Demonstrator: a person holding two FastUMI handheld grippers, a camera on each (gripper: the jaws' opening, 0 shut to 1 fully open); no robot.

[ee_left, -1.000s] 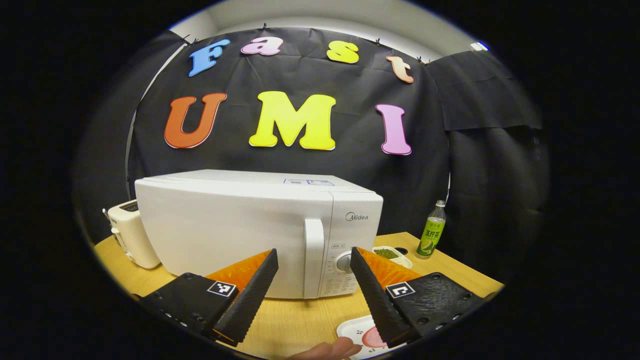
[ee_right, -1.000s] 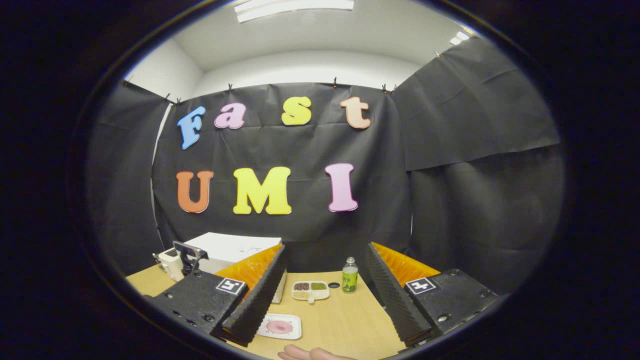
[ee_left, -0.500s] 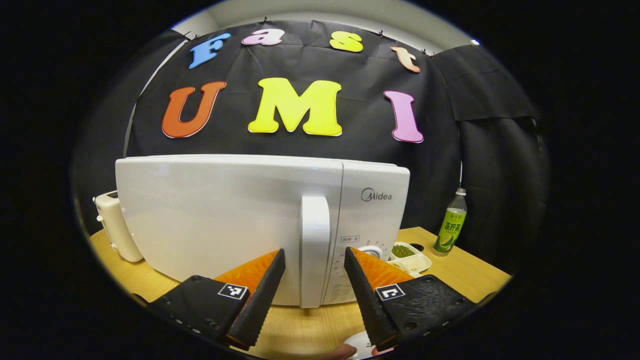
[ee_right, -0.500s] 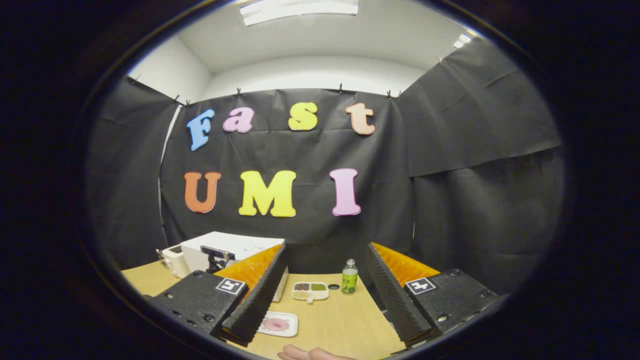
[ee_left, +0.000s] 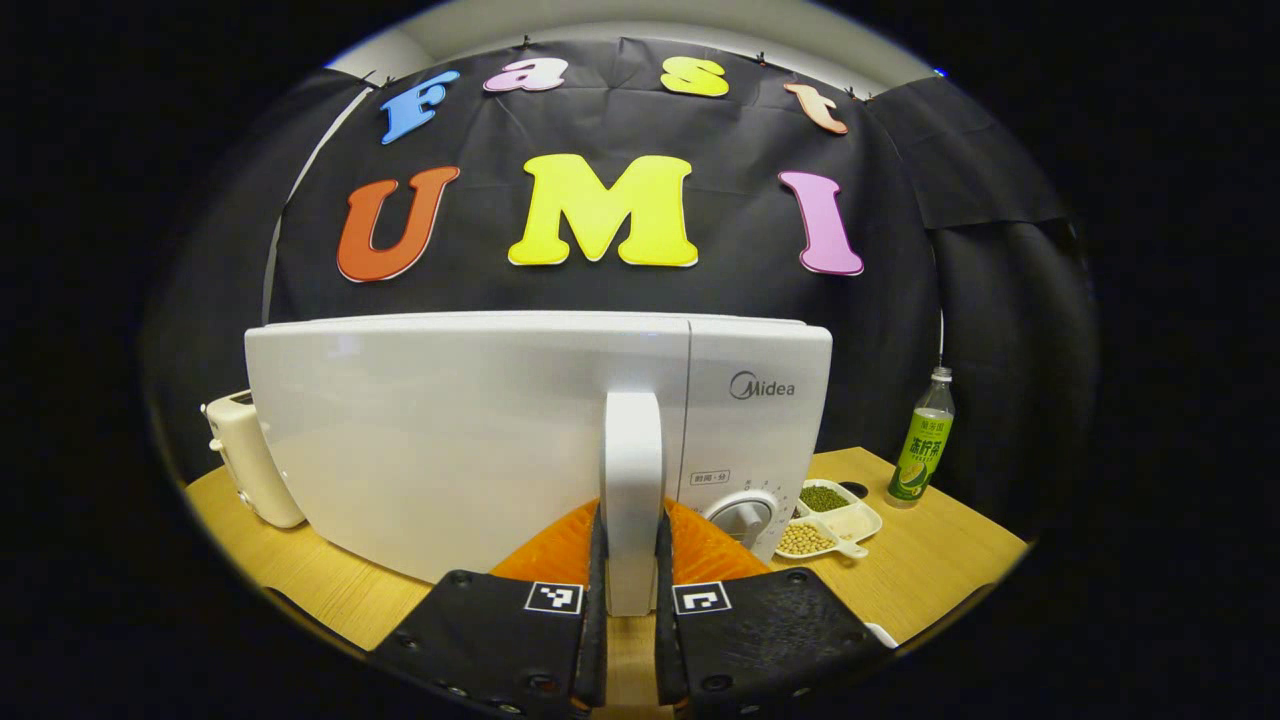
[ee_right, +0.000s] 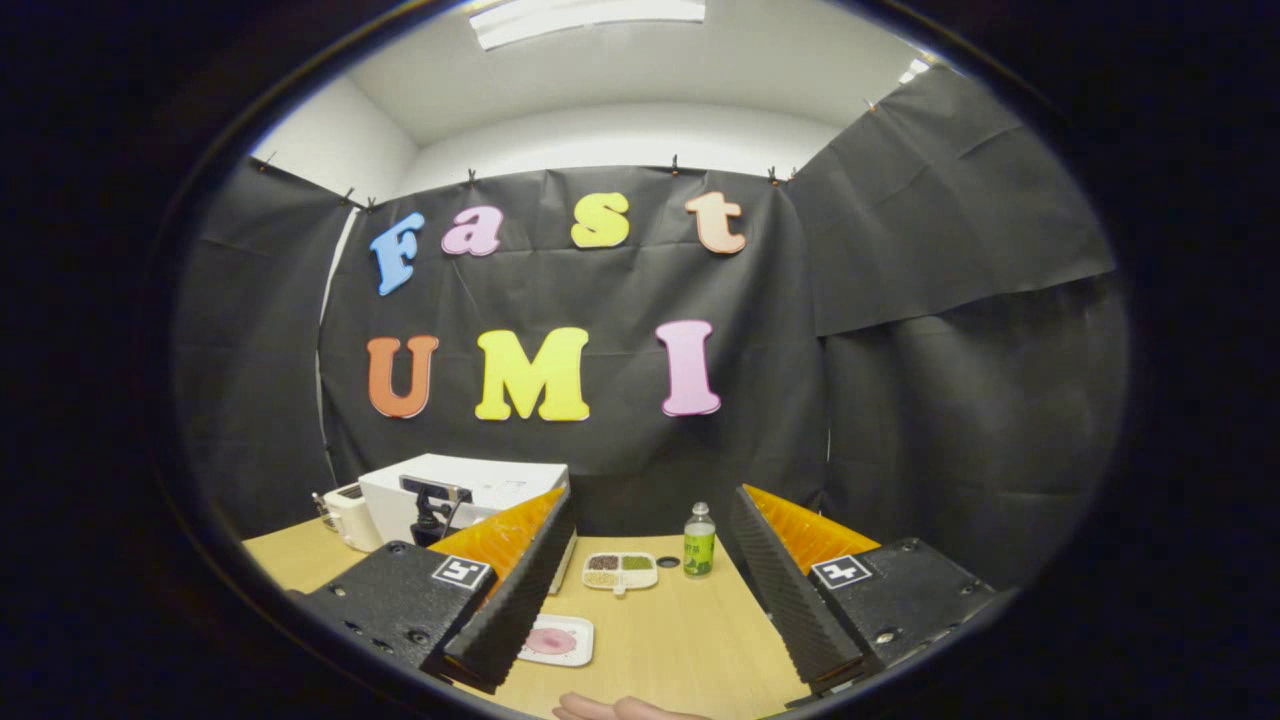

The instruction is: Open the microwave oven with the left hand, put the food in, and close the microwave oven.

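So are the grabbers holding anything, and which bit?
The left gripper is shut on the microwave door handle, clamping its lower end from both sides. The right gripper is open, holding nothing above the table.

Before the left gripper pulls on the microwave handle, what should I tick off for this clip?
1. Left gripper shut on the door handle: ok.
2. Microwave door closed, ready to be pulled: ok.
3. Bean tray and bottle lie on the control panel side, off the door: ok.
4. Food plate waiting on the table: ok.
5. Right gripper open, holding nothing: ok.
6. Grip firm enough to hold: cannot tell.
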